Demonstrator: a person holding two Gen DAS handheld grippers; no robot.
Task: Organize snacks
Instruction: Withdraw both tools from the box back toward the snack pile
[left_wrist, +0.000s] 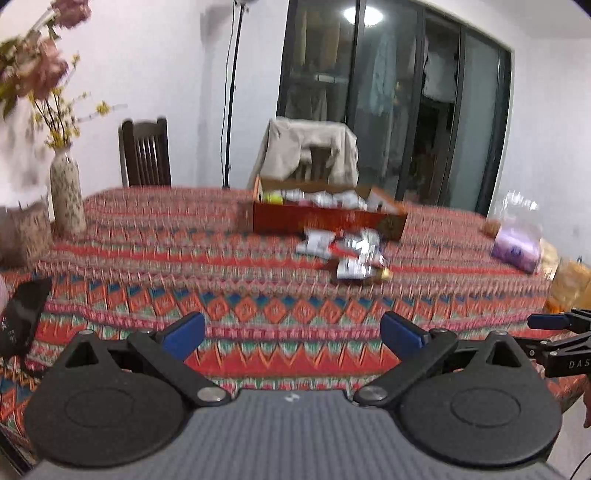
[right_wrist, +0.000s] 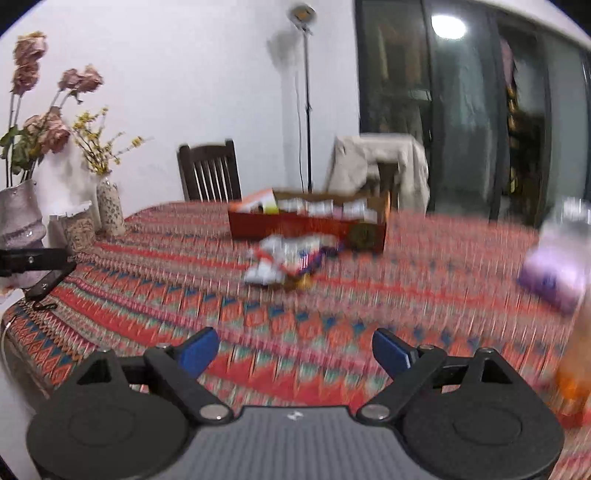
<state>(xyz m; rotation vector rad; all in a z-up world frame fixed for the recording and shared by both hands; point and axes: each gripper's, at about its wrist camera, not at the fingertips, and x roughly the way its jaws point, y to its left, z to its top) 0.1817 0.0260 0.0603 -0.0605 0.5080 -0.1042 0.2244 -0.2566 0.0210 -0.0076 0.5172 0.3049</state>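
Red, orange and blue patterned cloth covers the table (left_wrist: 155, 266). At its left edge stand a speckled vase (left_wrist: 67, 192) with yellow sprigs and, in the right wrist view, a larger pale vase (right_wrist: 20, 218) of dried roses. The left gripper (left_wrist: 293, 330) hangs over the near edge, blue fingers spread wide, nothing between them. Mid-table, loose snack packets (left_wrist: 345, 253) lie just in front of a red cardboard box (left_wrist: 325, 218) holding more packets. The right gripper (right_wrist: 295, 349) is likewise agape and empty. A purple bag (left_wrist: 517, 249) sits far right.
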